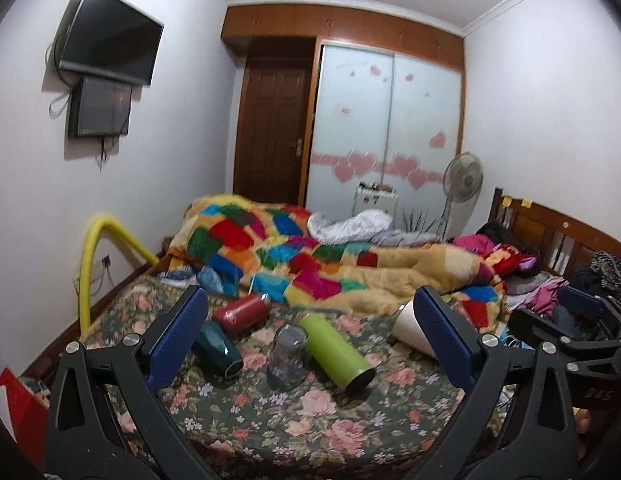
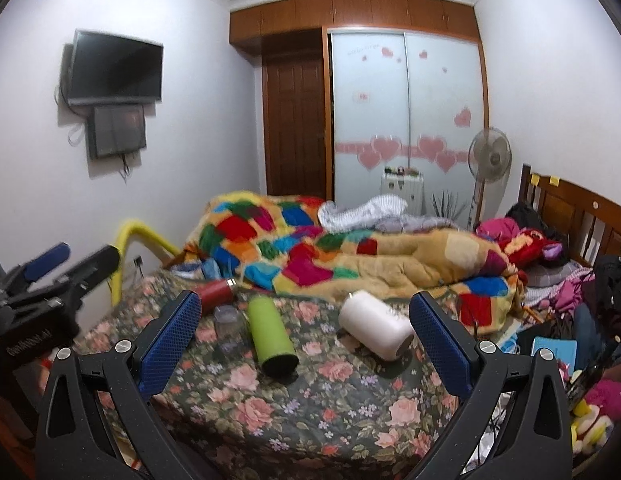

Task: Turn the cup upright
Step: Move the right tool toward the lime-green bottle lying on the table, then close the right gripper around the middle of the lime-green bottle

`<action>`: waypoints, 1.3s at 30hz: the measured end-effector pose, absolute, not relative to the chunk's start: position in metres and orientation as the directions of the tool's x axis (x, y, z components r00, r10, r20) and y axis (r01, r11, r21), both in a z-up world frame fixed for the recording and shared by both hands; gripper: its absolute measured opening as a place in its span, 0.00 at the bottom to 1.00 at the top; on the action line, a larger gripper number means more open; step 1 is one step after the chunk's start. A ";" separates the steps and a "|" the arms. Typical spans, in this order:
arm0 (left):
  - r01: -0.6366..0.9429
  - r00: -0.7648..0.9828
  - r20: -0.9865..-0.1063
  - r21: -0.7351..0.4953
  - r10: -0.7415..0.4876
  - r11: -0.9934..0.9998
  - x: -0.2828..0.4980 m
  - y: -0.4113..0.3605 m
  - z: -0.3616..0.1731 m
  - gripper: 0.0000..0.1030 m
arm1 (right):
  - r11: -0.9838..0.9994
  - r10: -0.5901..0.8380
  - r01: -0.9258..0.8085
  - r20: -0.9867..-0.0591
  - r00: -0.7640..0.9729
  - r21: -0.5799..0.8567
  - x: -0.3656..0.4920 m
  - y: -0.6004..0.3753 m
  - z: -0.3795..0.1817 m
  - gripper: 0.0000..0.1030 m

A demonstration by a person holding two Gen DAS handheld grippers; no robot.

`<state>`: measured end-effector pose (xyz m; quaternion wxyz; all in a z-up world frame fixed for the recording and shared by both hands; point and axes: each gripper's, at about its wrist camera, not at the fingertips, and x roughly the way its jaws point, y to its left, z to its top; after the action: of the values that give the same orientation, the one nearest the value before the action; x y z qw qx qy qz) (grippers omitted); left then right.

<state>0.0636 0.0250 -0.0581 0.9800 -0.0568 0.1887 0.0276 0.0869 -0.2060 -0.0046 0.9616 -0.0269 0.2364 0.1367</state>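
Several cups lie on the floral bed sheet (image 1: 294,432). In the left wrist view a green cup (image 1: 334,350), a dark teal cup (image 1: 218,346), a red cup (image 1: 240,312) and a white cup (image 1: 406,326) lie on their sides; a clear glass (image 1: 286,356) stands mouth down. My left gripper (image 1: 310,336) is open and empty above them. In the right wrist view the green cup (image 2: 270,338), white cup (image 2: 376,324), red cup (image 2: 214,294) and clear glass (image 2: 226,318) show. My right gripper (image 2: 306,336) is open and empty.
A patchwork quilt (image 1: 310,256) is heaped on the far half of the bed. Clothes (image 1: 530,276) pile up by the wooden headboard (image 1: 570,236) on the right. A yellow tube (image 1: 90,264) stands at the left wall. The other gripper shows at the right edge (image 1: 582,320) and left edge (image 2: 50,280).
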 end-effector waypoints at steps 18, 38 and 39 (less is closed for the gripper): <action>-0.215 0.827 -0.555 -0.167 0.088 0.962 0.165 0.066 -0.155 1.00 | 0.886 0.228 -0.459 -0.803 0.550 -0.062 0.250 -0.129 -0.126 0.99; -0.180 0.798 -0.596 -0.090 0.091 0.980 0.173 0.054 -0.183 1.00 | 0.820 0.153 -0.572 -0.954 0.259 -0.024 0.321 -0.073 -0.204 0.61; -0.182 0.797 -0.597 -0.092 0.092 0.979 0.173 0.055 -0.183 1.00 | 0.821 0.153 -0.570 -0.952 0.264 -0.026 0.323 -0.072 -0.205 0.61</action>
<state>0.1731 0.0551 -0.1828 0.9451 -0.0723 0.3104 0.0725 0.3226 -0.0722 -0.2053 0.7728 -0.1862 0.5599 0.2337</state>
